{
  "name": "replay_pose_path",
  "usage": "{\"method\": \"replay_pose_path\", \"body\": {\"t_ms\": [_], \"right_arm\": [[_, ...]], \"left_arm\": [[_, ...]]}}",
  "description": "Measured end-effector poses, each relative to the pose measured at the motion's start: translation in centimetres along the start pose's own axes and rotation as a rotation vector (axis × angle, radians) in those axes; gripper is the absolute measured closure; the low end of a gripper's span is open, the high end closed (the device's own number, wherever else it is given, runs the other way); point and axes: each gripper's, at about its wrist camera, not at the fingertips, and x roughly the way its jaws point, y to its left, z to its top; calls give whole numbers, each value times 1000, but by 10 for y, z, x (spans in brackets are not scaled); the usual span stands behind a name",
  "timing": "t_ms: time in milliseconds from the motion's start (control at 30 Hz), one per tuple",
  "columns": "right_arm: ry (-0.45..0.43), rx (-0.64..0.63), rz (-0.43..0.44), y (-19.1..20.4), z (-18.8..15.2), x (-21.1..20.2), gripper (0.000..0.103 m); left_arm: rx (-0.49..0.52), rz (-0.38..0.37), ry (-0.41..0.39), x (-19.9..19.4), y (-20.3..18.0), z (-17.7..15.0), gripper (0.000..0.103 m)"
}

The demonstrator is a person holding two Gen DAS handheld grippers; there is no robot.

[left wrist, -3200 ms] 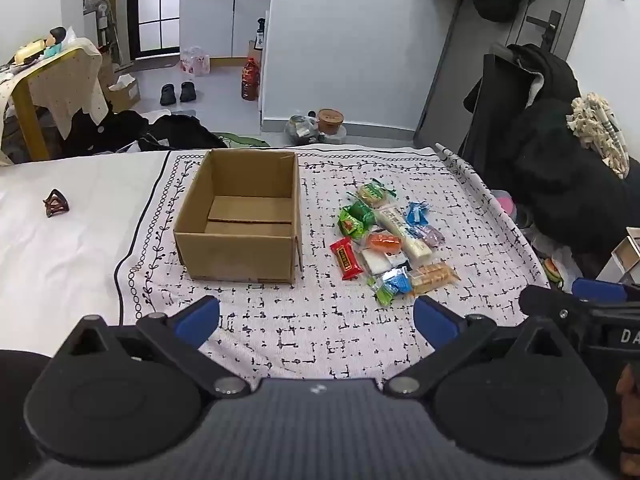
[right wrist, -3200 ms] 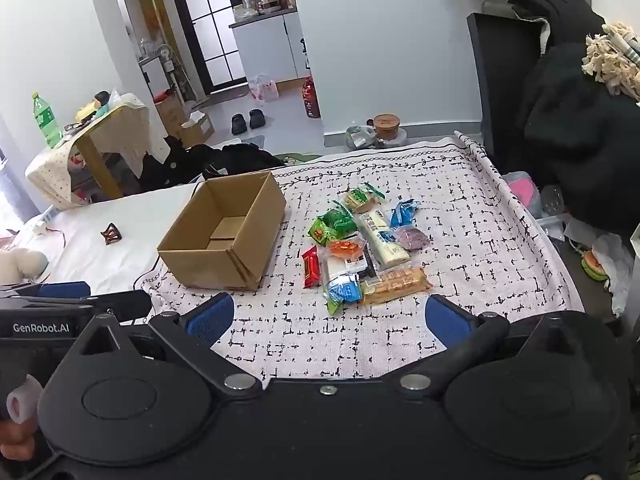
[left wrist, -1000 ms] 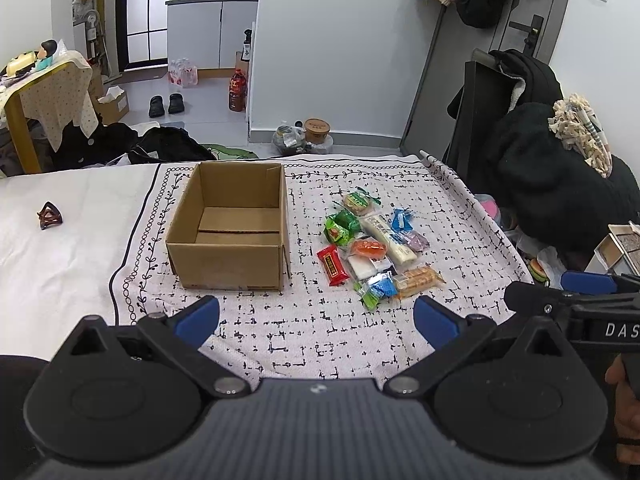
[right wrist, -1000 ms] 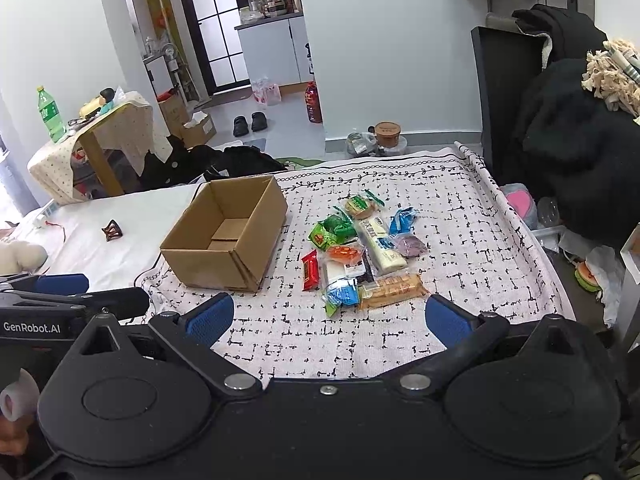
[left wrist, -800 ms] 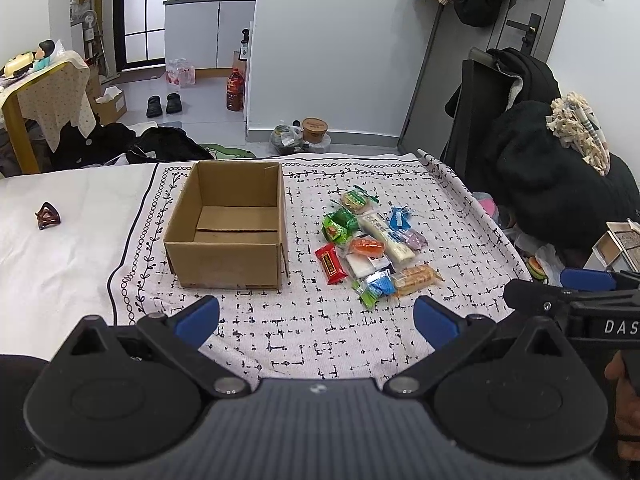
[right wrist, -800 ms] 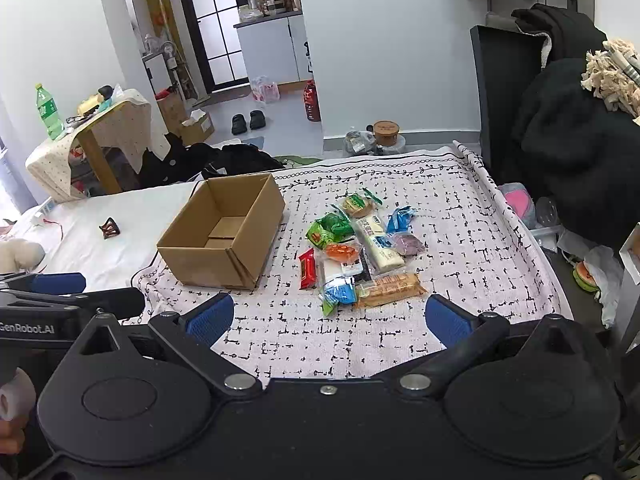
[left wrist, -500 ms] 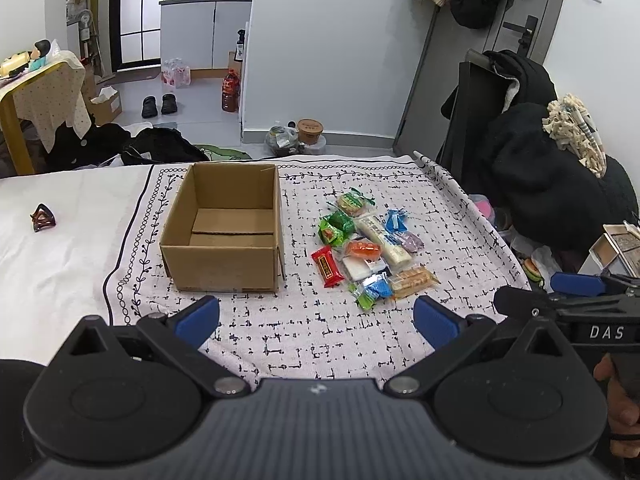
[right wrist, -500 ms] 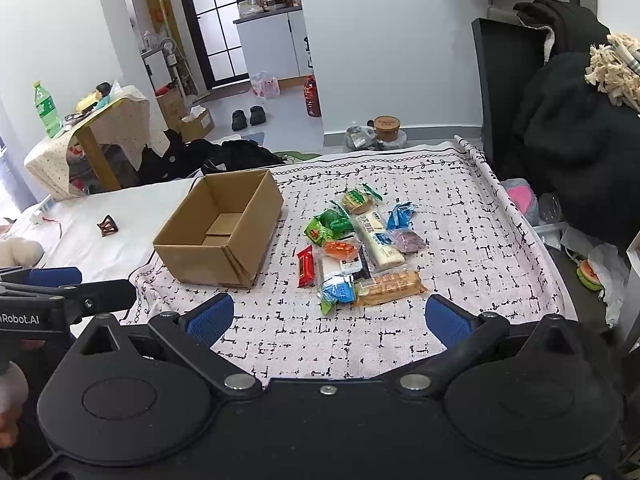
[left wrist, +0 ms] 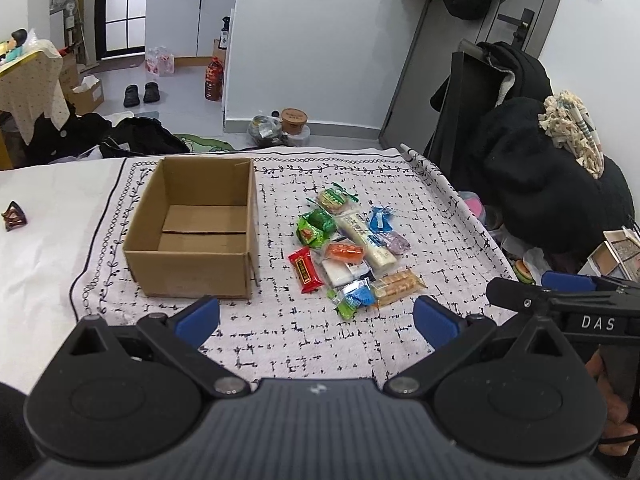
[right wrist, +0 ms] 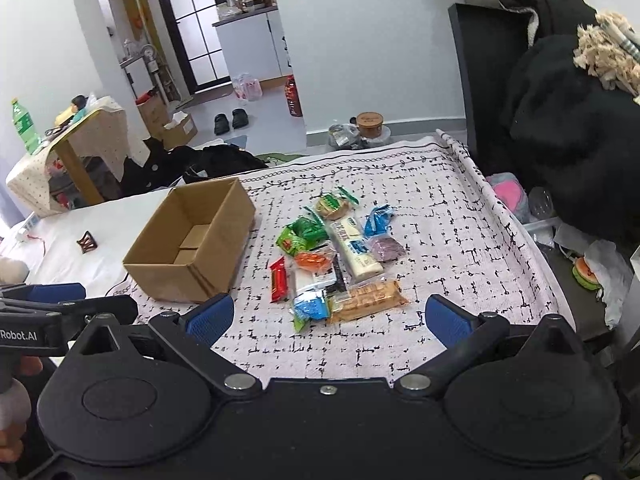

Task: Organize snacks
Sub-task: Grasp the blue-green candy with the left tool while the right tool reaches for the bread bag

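An open, empty cardboard box (left wrist: pixel 196 232) (right wrist: pixel 188 248) stands on a patterned cloth (left wrist: pixel 424 240). To its right lies a pile of wrapped snacks: a red bar (left wrist: pixel 306 269) (right wrist: pixel 278 278), green packets (left wrist: pixel 315 224) (right wrist: pixel 301 233), an orange packet (left wrist: pixel 345 253), a long white bar (left wrist: pixel 366 236) (right wrist: pixel 355 251), a blue-green packet (left wrist: pixel 354 295) (right wrist: pixel 310 306) and a biscuit pack (left wrist: pixel 398 286) (right wrist: pixel 366 298). My left gripper (left wrist: pixel 316 320) is open and empty, held back from the box and pile. My right gripper (right wrist: pixel 327 318) is open and empty, just short of the pile.
A small dark hair clip (left wrist: pixel 13 216) lies on the white sheet at left. The cloth's right edge (left wrist: pixel 452 196) drops to a floor with dark clothes (left wrist: pixel 552 184) and clutter. The right gripper's finger (left wrist: pixel 560 300) shows at the right of the left view.
Both views have drifted slightly: the box and snacks sit a little lower and closer in frame. Both grippers stay open and empty. Nothing on the cloth has moved.
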Motion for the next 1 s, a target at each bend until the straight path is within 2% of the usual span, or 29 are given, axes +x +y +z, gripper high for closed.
{"method": "replay_pose_path", "body": {"t_ms": [200,400,533,1000], "right_arm": [[17,32,-7,-16,3,18,3],[69,88,12,-34,4,40,17],[128,123,41,-42,1,59,36],[210,282,53,-68,1,113,40]], "left_arm": [[-13,-13,14,23,-4,6,1],[-39,-14,27,49,-7,13,2],[-38,-27,40,67,-12,17,3],[-76,-38,140,141,-19,22,14]]}}
